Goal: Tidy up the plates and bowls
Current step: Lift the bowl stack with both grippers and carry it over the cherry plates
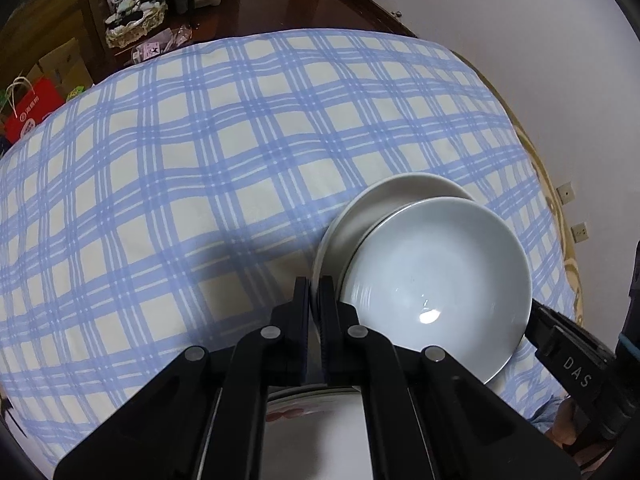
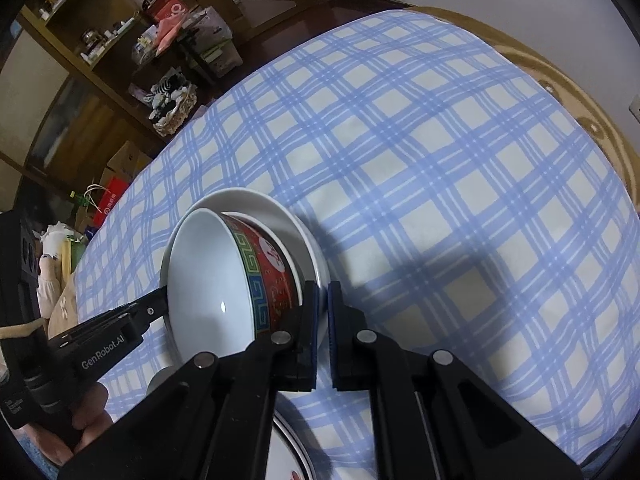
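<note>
A bowl point(image 1: 436, 280), white inside with a red patterned outside point(image 2: 268, 276), is tilted over a white plate point(image 1: 384, 204) on the blue checked cloth. My left gripper point(image 1: 315, 292) is shut on the bowl's rim; it shows from the side in the right wrist view point(image 2: 160, 300). My right gripper point(image 2: 322, 300) is shut on the white plate's rim point(image 2: 316, 256); its fingers show in the left wrist view point(image 1: 560, 336) behind the bowl. Another plate with a red mark point(image 1: 312, 420) lies under the grippers, mostly hidden; its edge shows in the right wrist view point(image 2: 288, 452).
The table point(image 1: 200, 160) is covered by a blue and cream checked cloth. A white wall is on the right. Shelves, boxes, a basket point(image 1: 136, 20) and a red bag point(image 1: 32, 108) stand beyond the far left edge.
</note>
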### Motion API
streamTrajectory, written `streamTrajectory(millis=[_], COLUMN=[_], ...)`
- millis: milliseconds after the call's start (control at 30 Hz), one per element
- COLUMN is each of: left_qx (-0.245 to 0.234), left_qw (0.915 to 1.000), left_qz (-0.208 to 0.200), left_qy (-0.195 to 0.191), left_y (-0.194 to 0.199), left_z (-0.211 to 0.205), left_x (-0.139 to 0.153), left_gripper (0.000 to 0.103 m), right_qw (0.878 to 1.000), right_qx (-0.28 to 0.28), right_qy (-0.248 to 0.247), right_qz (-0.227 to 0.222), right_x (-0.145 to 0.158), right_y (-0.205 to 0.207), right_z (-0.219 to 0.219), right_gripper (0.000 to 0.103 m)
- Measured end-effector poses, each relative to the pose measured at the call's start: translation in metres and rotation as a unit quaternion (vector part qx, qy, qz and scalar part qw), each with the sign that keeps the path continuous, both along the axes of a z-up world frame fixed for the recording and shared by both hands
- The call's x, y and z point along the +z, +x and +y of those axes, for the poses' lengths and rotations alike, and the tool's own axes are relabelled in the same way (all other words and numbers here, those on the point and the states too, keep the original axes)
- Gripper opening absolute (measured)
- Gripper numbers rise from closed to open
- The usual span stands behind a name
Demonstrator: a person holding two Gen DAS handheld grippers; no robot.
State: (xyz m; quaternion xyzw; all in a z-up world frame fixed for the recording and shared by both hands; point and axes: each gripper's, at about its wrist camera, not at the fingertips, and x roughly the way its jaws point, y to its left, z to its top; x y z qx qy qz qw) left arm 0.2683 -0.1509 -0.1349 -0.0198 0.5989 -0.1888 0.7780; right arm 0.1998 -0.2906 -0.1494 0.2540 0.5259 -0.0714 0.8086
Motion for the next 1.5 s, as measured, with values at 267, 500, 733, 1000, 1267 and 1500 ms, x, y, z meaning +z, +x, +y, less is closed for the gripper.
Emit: streamTrajectory(millis=[267, 500, 733, 1000, 1267, 1500], left_qx=[-0.008, -0.004, -0.004, -0.003, 0.014, 0.029], left_qw=[0.9999, 0.9998, 0.9999, 0.9997, 0.9997, 0.9993], left_qz=[0.004, 0.003, -0.002, -0.017, -0.021, -0.017], left_qy=[-0.004, -0.021, -0.016, -0.015, -0.002, 0.013], left_y=[-0.002, -0.009, -0.014, -0.031, -0.062, -0.095], left_z=[0.0, 0.005, 0.009, 0.024, 0.051, 0.078], left_x=[0.008, 0.012, 0.021, 0.05, 0.064, 0.063], left_gripper=[0.002, 0.003, 0.003, 0.002, 0.002, 0.002], right_qw=[0.999, 1.0, 1.0, 0.999, 0.999, 0.999], right_qx=[0.016, 0.005, -0.001, 0.005, 0.015, 0.022], right_qy=[-0.031, -0.027, -0.027, -0.037, -0.035, -0.014], right_qz=[0.008, 0.005, 0.004, -0.01, -0.018, -0.02], right_x=[0.013, 0.021, 0.032, 0.059, 0.072, 0.066], right_y=[-0.002, -0.012, -0.016, -0.029, -0.054, -0.08], right_z=[0.006, 0.004, 0.009, 0.025, 0.052, 0.076], right_gripper=[0.006, 0.006, 0.006, 0.006, 0.006, 0.006])
